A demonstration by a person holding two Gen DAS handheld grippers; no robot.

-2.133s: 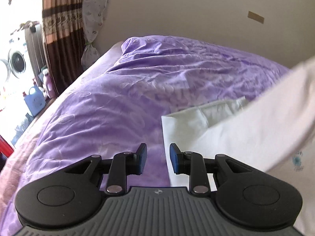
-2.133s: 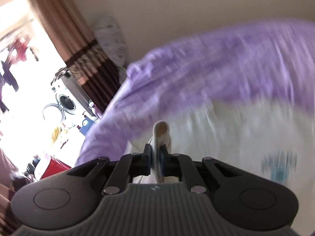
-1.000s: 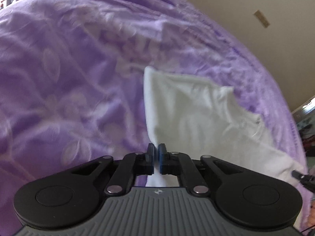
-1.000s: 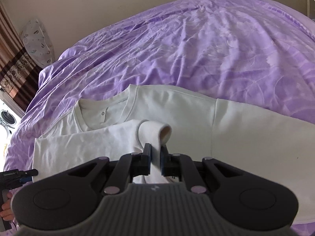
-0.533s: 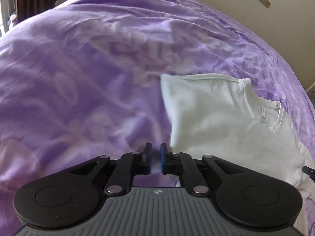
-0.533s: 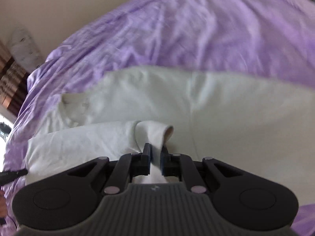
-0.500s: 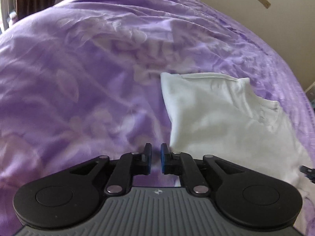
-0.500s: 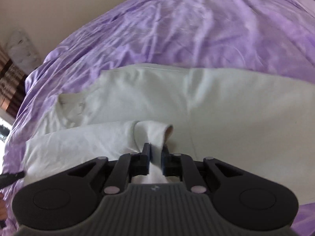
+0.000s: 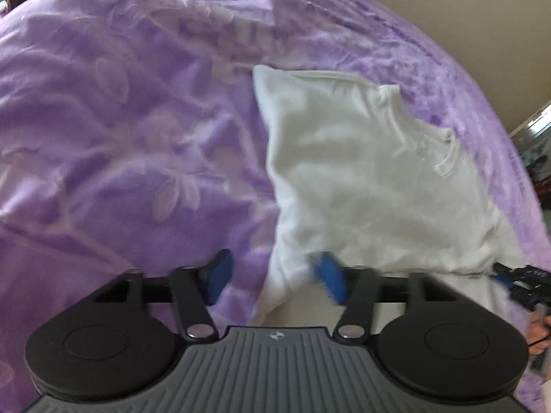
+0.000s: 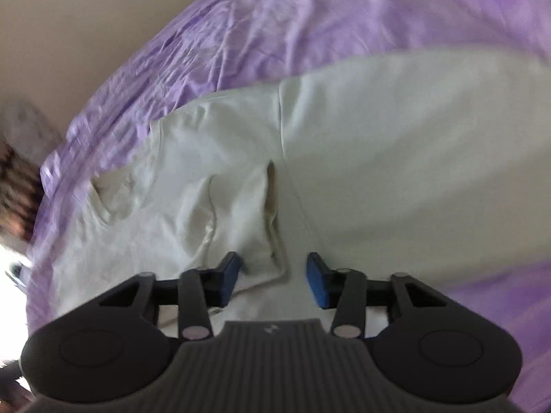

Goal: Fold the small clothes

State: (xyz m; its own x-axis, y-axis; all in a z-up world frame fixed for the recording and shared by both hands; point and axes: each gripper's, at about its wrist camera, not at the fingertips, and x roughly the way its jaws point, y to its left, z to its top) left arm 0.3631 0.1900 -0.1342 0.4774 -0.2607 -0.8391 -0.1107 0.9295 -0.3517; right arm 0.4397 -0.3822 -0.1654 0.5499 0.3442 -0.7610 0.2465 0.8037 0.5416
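Note:
A white T-shirt (image 9: 361,179) lies partly folded on the purple bedspread (image 9: 120,120). My left gripper (image 9: 273,278) hovers over the shirt's near corner. Its jaws are opening, and the cloth edge lies loose between them beside the right pad without being pinched. In the right wrist view the shirt (image 10: 378,158) fills the middle, with a sleeve folded over the body. My right gripper (image 10: 272,280) sits low over that sleeve's cuff. Its jaws stand apart and are closing, with the cuff fold between the pads but not pressed. The right gripper's tip (image 9: 516,282) shows at the left view's right edge.
The purple bedspread (image 10: 310,24) spreads around the shirt on all sides. A beige wall (image 9: 499,17) rises behind the bed. A patterned curtain (image 10: 13,172) shows blurred at the left edge. A person's hand (image 9: 537,330) holds the right gripper.
Both grippers have let go of the shirt and their jaws have spread. The sleeve cuff that stood up in the right gripper now lies flat. The right gripper has dropped closer to the cloth.

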